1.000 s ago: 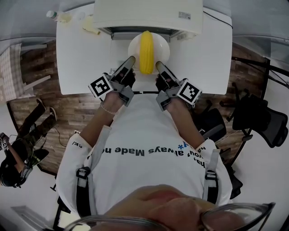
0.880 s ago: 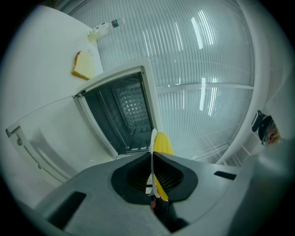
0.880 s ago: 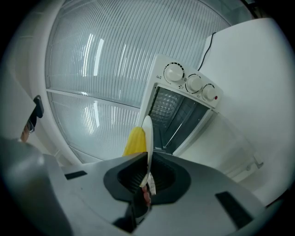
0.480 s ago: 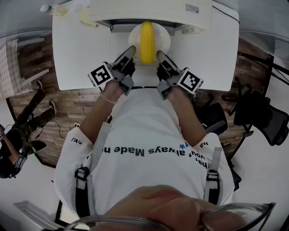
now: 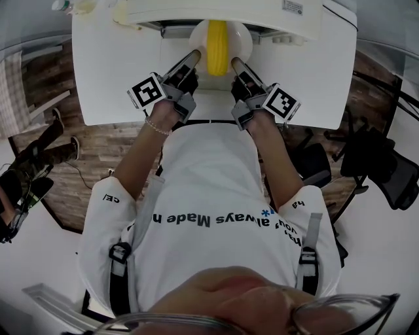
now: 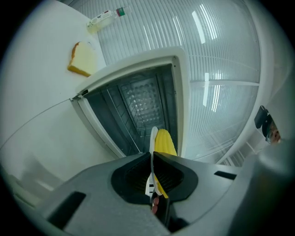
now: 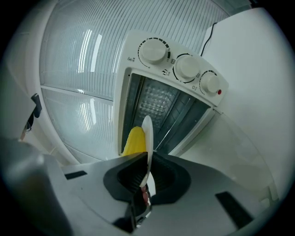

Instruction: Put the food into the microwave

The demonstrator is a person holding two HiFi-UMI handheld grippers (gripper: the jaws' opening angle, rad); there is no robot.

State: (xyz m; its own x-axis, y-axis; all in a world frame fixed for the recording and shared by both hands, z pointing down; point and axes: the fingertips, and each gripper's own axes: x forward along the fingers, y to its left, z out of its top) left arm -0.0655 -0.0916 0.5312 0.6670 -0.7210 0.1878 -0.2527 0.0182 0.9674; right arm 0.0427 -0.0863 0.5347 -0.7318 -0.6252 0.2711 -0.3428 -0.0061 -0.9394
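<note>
Advanced toward the microwave point(image 5: 222, 13) since the earlier head views, with the white plate point(image 5: 243, 40) and the corn cob point(image 5: 217, 47) on it now partly under the front edge of the housing.

Held from both sides: left gripper point(image 5: 195, 56) clamped on the plate's left rim, right gripper point(image 5: 234, 63) clamped on its right rim. Confirmed in both gripper views, jaws closed onto the thin rim, cob lying lengthwise and pointing into the open cavity point(image 6: 138, 101). Not yet set down inside, judging by the head view.

Off to the left on the table point(image 5: 111, 78), clear of the path: slice of bread point(image 6: 83, 59) and small bottle point(image 6: 106, 18).

Likely failure modes from here:
- Tilting the plate through uneven travel of the two grippers, letting the round cob roll toward one rim or off.
- Catching the leading rim on the cavity's lower edge or wire rack if carried too low, jolting the cob.
- Slipping of the narrow rim pinch, since only the plate's edge lies between each pair of jaws.
- Striking the opening's side frame beside the dials point(image 7: 182, 62) with a gripper body, the opening appearing little wider than the plate.
</note>
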